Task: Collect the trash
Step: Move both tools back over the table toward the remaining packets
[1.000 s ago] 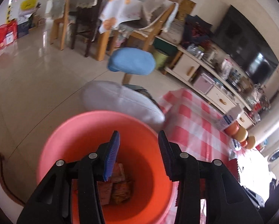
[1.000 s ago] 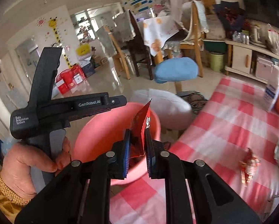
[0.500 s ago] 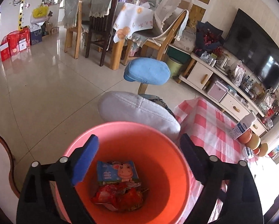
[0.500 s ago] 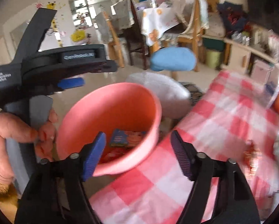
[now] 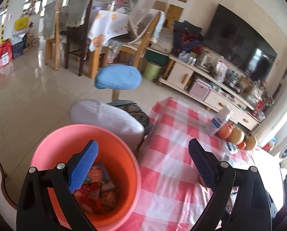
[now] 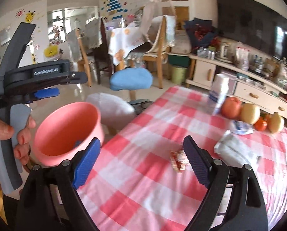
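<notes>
A pink plastic bin [image 5: 114, 173] stands beside the table's left edge, with several snack wrappers [image 5: 97, 190] inside. It also shows in the right wrist view [image 6: 66, 130]. My left gripper [image 5: 143, 163] is open and empty above the bin's right rim. My right gripper [image 6: 141, 163] is open and empty above the red-checked tablecloth [image 6: 153, 182]. A small red and orange wrapper [image 6: 179, 160] lies on the cloth just left of my right finger. A crumpled white wrapper [image 6: 237, 148] lies further right.
A white and blue carton [image 6: 219, 94] and several fruits [image 6: 249, 113] stand at the table's far edge. A white stool [image 5: 106, 117] and a blue stool [image 5: 117, 78] stand behind the bin. A TV cabinet [image 5: 210, 88] lines the right wall.
My right gripper opened and let the red wrapper go at the bin, then swung right over the table. My left gripper opened wide and shifted right, off the bin's middle.
</notes>
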